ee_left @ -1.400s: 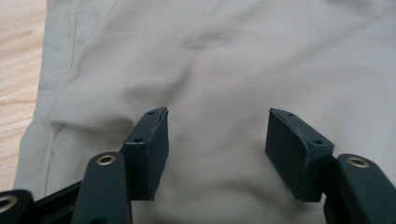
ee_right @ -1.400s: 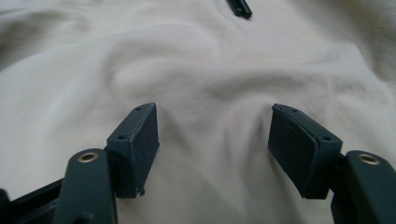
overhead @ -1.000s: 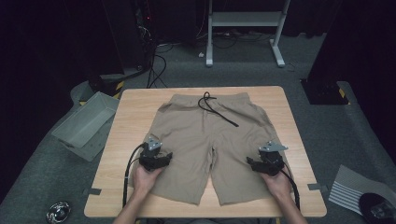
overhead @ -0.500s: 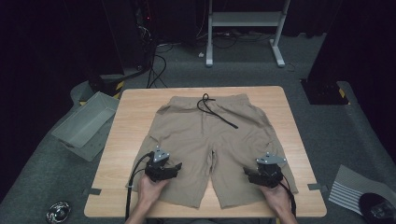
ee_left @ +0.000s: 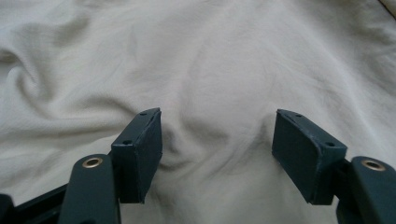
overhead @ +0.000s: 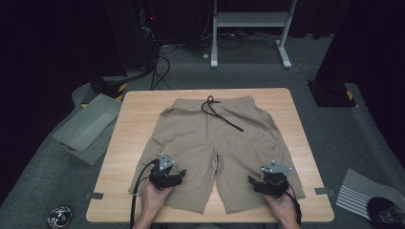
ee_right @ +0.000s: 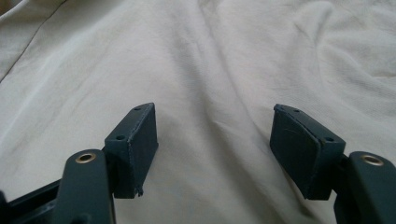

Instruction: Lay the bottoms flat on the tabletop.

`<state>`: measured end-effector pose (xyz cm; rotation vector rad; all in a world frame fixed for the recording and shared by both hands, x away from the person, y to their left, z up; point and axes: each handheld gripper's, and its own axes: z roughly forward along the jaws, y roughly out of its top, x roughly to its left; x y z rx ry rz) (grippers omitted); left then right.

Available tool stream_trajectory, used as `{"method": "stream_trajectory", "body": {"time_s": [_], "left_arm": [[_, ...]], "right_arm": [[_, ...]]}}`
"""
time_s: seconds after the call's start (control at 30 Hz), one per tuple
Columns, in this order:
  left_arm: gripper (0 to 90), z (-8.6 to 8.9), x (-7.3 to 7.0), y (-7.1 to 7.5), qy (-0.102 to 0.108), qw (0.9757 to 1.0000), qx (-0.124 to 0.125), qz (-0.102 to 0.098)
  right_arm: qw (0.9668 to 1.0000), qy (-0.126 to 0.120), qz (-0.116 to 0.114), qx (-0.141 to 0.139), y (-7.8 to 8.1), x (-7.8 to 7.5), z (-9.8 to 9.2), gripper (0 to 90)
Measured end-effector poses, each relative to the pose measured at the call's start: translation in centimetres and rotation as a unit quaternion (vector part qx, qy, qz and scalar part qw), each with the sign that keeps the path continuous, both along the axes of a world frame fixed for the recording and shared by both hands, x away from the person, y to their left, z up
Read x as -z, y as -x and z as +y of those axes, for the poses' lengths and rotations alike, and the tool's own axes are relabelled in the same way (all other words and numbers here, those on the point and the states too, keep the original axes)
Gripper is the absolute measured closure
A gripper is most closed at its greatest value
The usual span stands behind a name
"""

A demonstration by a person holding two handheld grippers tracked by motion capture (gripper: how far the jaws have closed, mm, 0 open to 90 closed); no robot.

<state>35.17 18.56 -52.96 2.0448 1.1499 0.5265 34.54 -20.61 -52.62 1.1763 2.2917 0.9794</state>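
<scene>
The left gripper [overhead: 180, 175] is being held with its jaws spread wide, having just been opening, over the left leg of the beige shorts [overhead: 217, 143]; rumpled cloth is lying between the pads [ee_left: 140, 149], which are not pressing on it. The right gripper [overhead: 252, 181] is likewise being held agape over the right leg, nothing being clamped. The shorts are lying flat at the middle of the wooden counter [overhead: 124, 129], waistband at the far side, a black drawstring [overhead: 222, 114] trailing across them. A grey bin [overhead: 86, 126] is sitting on the floor beside the counter.
</scene>
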Motion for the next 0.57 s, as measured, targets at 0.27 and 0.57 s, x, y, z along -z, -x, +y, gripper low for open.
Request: {"method": "stream_trajectory", "body": {"time_s": [0.27, 0.57], "left_arm": [[32.2, 0.0, 0.01, 0.01, 0.0, 1.0, -0.002, 0.001], [32.2, 0.02, 0.01, -0.01, 0.001, 1.0, -0.002, 0.001]], "right_arm": [[1.0, 0.0, 0.0, 0.001, 0.01, 0.0, 0.01, 31.6], [1.0, 0.0, 0.0, 0.001, 0.0, 0.0, 0.0, 31.6]]}}
